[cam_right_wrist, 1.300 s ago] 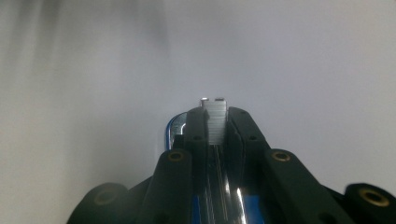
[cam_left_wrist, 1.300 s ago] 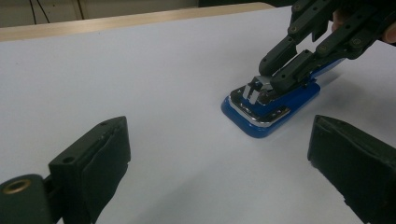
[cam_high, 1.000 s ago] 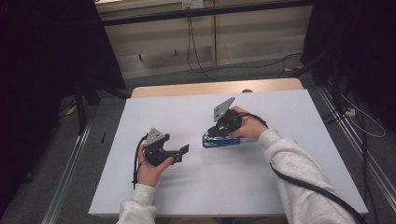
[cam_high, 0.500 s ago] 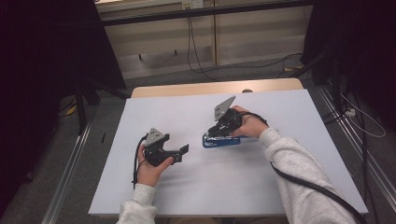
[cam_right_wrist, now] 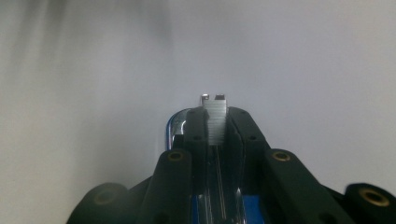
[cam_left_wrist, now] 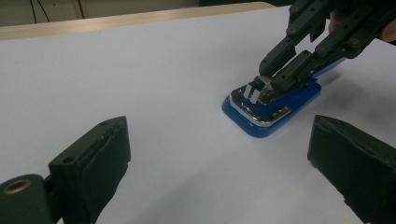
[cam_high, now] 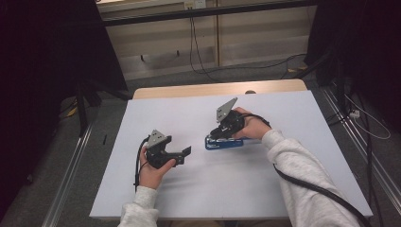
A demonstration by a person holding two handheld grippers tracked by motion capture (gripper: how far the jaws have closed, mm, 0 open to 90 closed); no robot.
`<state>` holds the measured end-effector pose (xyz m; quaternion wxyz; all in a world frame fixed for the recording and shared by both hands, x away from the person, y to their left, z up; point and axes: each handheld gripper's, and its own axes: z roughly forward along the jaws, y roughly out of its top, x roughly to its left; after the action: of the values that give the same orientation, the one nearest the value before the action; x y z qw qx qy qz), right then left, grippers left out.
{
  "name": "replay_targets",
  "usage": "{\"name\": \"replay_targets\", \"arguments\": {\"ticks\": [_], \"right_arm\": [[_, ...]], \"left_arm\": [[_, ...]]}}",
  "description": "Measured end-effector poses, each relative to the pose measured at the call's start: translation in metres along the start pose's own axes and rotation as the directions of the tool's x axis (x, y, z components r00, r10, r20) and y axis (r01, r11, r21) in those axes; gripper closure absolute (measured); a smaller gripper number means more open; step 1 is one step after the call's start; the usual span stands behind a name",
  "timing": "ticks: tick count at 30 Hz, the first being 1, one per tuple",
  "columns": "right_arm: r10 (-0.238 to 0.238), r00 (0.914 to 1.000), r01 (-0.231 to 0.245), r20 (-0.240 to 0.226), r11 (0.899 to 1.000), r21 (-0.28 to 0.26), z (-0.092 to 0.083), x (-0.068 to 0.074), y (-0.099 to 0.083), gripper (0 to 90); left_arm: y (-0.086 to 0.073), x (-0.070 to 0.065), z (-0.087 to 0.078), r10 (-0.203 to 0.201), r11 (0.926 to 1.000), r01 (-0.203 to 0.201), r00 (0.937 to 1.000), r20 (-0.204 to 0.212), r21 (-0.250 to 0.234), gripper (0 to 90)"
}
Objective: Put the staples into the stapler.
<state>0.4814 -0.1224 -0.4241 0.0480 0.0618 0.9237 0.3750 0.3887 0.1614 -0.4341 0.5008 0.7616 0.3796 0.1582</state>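
A blue stapler (cam_high: pixel 226 143) with a chrome top lies open on the white table sheet (cam_high: pixel 293 113). My right gripper (cam_high: pixel 213 136) points down at the stapler's left end and is shut on a ribbed silver staple strip (cam_right_wrist: pixel 215 119). In the left gripper view that strip (cam_left_wrist: pixel 254 88) sits over the chrome channel of the stapler (cam_left_wrist: pixel 273 114), pinched by the right gripper (cam_left_wrist: pixel 262 83). My left gripper (cam_high: pixel 186 152) rests on the sheet to the stapler's left, pointing toward it. It is open and holds nothing, with its jaws wide apart (cam_left_wrist: pixel 219 158).
A wooden table edge (cam_high: pixel 213 89) runs along the far side of the sheet. Cables trail from both grippers toward the person. Dark stands and floor cables lie beyond the table on both sides.
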Motion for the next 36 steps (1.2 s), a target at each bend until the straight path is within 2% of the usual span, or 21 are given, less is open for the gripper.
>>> {"name": "replay_targets", "arguments": {"ticks": [6, 13, 16, 21, 24, 26, 27, 30, 32, 36], "right_arm": [[-0.003, 1.0000, 0.003, 0.002, 1.000, 0.001, 0.001, 0.000, 0.001, 78.6], [0.000, 0.9997, 0.000, 0.025, 1.000, -0.001, 0.000, 0.000, 0.001, 72.4], [0.013, 0.9992, -0.012, 0.039, 1.000, -0.018, -0.004, 0.000, -0.001, 71.6], [0.055, 0.9966, -0.051, 0.062, 0.997, -0.059, -0.014, 0.002, -0.007, 64.3], [0.101, 0.9915, -0.094, 0.082, 0.992, -0.081, -0.021, 0.004, -0.013, 57.2], [0.117, 0.9881, -0.109, 0.101, 0.991, -0.083, -0.026, 0.005, -0.017, 55.3], [0.135, 0.9855, -0.126, 0.103, 0.988, -0.088, -0.028, 0.006, -0.019, 53.7], [0.172, 0.9763, -0.160, 0.131, 0.982, -0.096, -0.035, 0.009, -0.026, 47.7], [0.205, 0.9675, -0.191, 0.148, 0.976, -0.105, -0.038, 0.011, -0.031, 41.6], [0.263, 0.9470, -0.241, 0.184, 0.961, -0.133, -0.047, 0.014, -0.039, 35.0]], "left_arm": [[0.000, 0.000, 0.000, 0.001, 1.0000, -0.001, 1.0000, 0.001, 0.002, 6.0], [0.000, 0.000, 0.000, 0.000, 1.0000, 0.000, 1.0000, 0.000, 0.000, 6.0], [0.000, 0.000, 0.000, -0.001, 1.0000, 0.001, 1.0000, 0.001, 0.002, 6.0], [0.000, -0.001, 0.001, 0.010, 0.9999, -0.010, 1.0000, 0.003, 0.009, 6.0], [0.000, -0.002, 0.002, 0.016, 0.9998, -0.016, 0.9998, 0.007, 0.010, 6.1], [0.000, -0.003, 0.004, 0.005, 1.0000, -0.005, 1.0000, 0.005, 0.006, 6.1], [0.000, -0.003, 0.004, 0.014, 0.9998, -0.014, 0.9999, 0.007, 0.014, 6.2], [0.000, -0.005, 0.007, 0.007, 0.9999, -0.007, 0.9999, 0.012, 0.011, 6.3], [0.000, -0.005, 0.007, 0.005, 1.0000, -0.005, 0.9999, 0.009, 0.008, 6.3], [0.000, -0.005, 0.009, 0.016, 0.9997, -0.017, 0.9998, 0.014, 0.016, 6.4]]}}
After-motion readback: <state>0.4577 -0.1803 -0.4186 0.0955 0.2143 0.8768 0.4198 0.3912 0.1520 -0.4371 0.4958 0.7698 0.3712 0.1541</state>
